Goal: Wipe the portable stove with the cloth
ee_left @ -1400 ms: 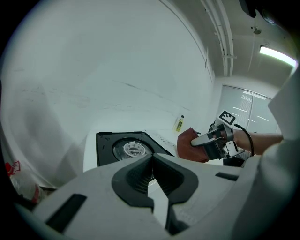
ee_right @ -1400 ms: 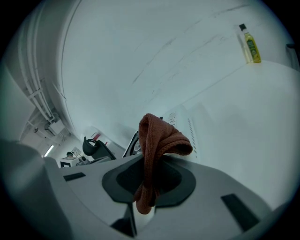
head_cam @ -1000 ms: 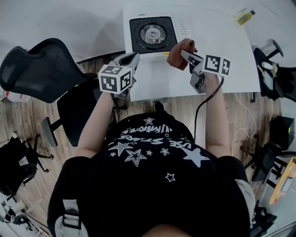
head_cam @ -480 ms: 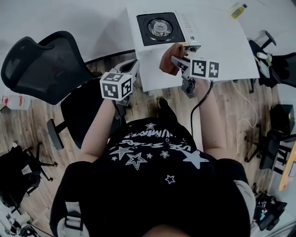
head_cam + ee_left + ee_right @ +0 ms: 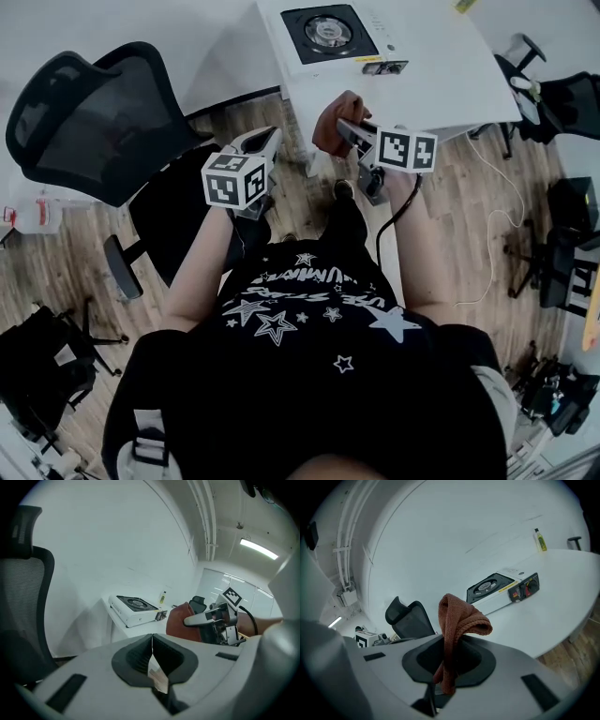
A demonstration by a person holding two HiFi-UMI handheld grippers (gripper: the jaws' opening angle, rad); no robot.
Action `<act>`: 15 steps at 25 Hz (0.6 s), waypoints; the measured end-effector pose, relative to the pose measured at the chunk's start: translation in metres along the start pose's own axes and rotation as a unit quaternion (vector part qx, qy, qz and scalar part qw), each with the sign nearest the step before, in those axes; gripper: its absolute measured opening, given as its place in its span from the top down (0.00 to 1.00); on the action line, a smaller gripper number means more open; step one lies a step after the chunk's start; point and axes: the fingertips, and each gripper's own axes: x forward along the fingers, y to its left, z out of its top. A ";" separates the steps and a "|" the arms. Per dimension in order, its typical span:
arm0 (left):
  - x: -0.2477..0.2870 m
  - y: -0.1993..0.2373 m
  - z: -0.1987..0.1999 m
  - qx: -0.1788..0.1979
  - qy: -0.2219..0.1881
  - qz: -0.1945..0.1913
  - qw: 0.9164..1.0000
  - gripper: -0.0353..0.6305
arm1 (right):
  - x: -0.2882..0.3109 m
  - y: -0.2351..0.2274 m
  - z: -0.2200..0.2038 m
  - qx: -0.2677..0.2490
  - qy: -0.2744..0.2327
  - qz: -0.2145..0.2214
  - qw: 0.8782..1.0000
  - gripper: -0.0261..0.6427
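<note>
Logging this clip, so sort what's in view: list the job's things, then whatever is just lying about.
Job in hand:
portable stove
cloth, clamped in the right gripper

Just lying about:
black office chair
yellow bottle on the table
left gripper, shut on nothing

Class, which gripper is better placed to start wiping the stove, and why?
Right. The right gripper is shut on the cloth and sits nearer the stove; the left gripper is shut on nothing.
</note>
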 end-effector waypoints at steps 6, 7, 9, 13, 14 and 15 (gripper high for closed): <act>-0.022 -0.010 -0.027 -0.007 0.013 -0.020 1.000 0.93 | -0.025 0.017 -0.034 0.006 -0.018 -0.012 1.000 0.88; -0.023 -0.013 -0.030 -0.008 0.015 -0.024 1.000 0.93 | -0.029 0.020 -0.040 0.006 -0.019 -0.009 1.000 0.88; -0.023 -0.019 -0.037 -0.009 0.018 -0.031 0.999 0.93 | -0.036 0.023 -0.053 0.008 -0.019 -0.006 1.000 0.88; -0.019 -0.036 -0.044 -0.012 0.021 -0.041 0.999 0.93 | -0.052 0.018 -0.078 0.011 -0.007 -0.010 1.000 0.88; -0.018 -0.041 -0.046 -0.011 0.022 -0.044 0.999 0.93 | -0.055 0.016 -0.084 0.011 -0.006 -0.011 1.000 0.88; -0.018 -0.046 -0.048 -0.009 0.024 -0.047 0.999 0.93 | -0.059 0.014 -0.088 0.012 -0.006 -0.012 1.000 0.88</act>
